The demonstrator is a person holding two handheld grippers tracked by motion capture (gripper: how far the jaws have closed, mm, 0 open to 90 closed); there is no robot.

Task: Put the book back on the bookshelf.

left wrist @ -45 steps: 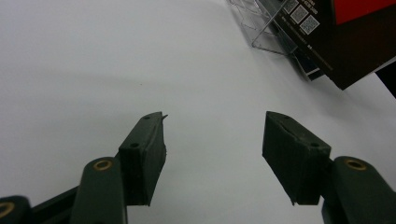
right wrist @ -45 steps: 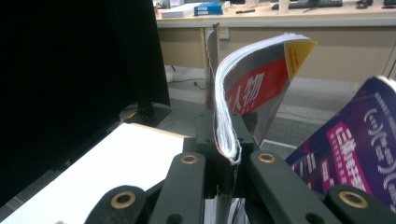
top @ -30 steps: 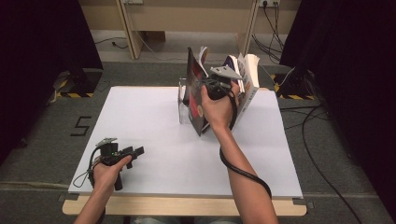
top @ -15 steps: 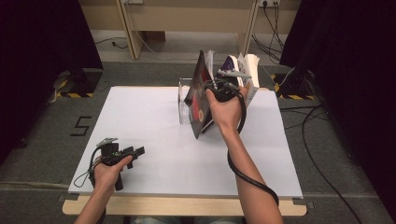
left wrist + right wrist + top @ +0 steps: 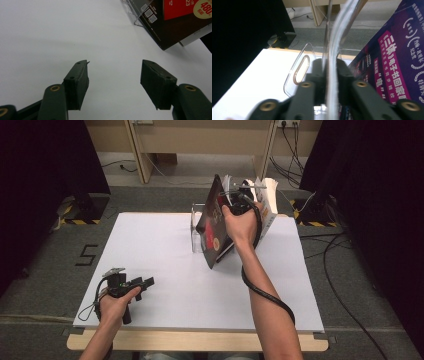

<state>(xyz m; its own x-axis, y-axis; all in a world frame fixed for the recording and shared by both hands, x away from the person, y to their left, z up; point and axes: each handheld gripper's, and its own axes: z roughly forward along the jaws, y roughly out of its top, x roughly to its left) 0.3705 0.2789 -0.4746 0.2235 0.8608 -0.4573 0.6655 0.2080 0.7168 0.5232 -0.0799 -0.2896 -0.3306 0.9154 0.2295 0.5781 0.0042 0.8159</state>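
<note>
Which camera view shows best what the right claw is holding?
The right gripper view: the right claw is shut on a thin edge, apparently a book cover. In the high view, the hand hides the right claw at the dark book. The left gripper view shows the book's lower corner.

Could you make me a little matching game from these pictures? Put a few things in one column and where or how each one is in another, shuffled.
Things:
1. left gripper
2. right gripper
3. dark book
4. white tabletop

States:
A. tilted, leaning by the clear stand
B. fingers spread apart, nothing between them
C. bare across its left half apart from a hand and its tool
D. fingers closed on a clear plastic divider

Pairs: 1-B, 2-D, 3-A, 4-C
</note>
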